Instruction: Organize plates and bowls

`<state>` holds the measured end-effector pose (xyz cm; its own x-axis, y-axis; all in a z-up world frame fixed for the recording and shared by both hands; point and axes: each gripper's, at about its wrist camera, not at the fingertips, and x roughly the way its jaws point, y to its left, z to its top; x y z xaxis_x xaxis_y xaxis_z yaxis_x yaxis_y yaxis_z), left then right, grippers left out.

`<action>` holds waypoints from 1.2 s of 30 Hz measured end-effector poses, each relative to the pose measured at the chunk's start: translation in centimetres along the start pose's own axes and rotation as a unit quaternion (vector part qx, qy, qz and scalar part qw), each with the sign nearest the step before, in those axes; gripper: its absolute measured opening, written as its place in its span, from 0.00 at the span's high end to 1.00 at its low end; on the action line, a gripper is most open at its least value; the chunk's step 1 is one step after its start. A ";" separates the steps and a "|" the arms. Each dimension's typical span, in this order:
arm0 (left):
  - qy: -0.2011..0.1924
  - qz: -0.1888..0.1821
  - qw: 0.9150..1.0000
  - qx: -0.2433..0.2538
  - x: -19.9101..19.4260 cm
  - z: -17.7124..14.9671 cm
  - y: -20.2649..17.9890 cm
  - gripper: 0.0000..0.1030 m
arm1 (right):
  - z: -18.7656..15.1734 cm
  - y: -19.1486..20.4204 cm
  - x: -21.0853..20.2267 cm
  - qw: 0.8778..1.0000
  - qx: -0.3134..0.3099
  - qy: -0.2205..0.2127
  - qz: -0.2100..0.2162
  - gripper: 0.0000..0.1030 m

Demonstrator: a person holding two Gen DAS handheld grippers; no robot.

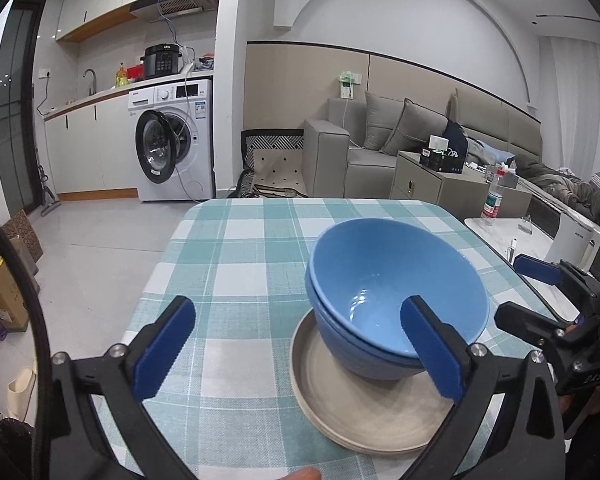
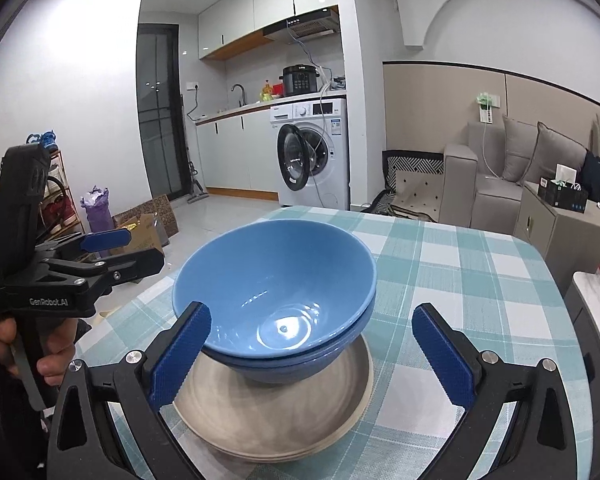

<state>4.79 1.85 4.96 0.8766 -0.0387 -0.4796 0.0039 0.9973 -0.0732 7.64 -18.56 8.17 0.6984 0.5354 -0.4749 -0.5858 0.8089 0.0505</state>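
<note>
Two nested blue bowls point(image 2: 274, 300) on stacked beige plates point(image 2: 276, 412), near the desk point(image 1: 236, 248) front edge. Left tongs point(image 1: 296, 354) and right tongs point(image 2: 312, 356): both spread wide, holding nothing.

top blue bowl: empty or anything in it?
Empty. The top blue bowl shows only bare glazed bottom with light reflections; it sits nested in another bowl on the beige plates.

Both claws point(image 1: 298, 354) point(image 2: 316, 354) wide (empty)

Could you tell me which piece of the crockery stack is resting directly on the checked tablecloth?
The lowest beige plate. A second beige plate lies in it, and the two nested blue bowls stand on top, so only that bottom plate touches the tablecloth.
</note>
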 end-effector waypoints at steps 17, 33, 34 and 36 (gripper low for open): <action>-0.061 0.019 0.998 -0.003 -1.7 -3.7 1.5 0.00 | -3.7 -0.7 -1.6 1.000 -0.010 -0.029 0.005 0.01; -0.091 0.011 0.996 0.014 -1.5 -5.3 0.4 0.00 | -5.9 -0.2 -2.8 0.998 -0.023 -0.054 0.001 0.01; -0.091 0.010 0.996 0.014 -1.4 -5.3 0.3 0.00 | -6.0 -0.2 -2.8 0.998 -0.024 -0.054 0.000 0.01; -0.092 0.010 0.996 0.013 -1.2 -5.4 0.3 0.00 | -6.2 -0.2 -2.7 0.998 -0.026 -0.053 -0.002 0.01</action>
<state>1.09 1.90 0.77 0.9500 -0.0085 -0.3121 -0.0048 0.9991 -0.0418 3.30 -21.64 4.01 0.7384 0.5580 -0.3787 -0.6023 0.7983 0.0020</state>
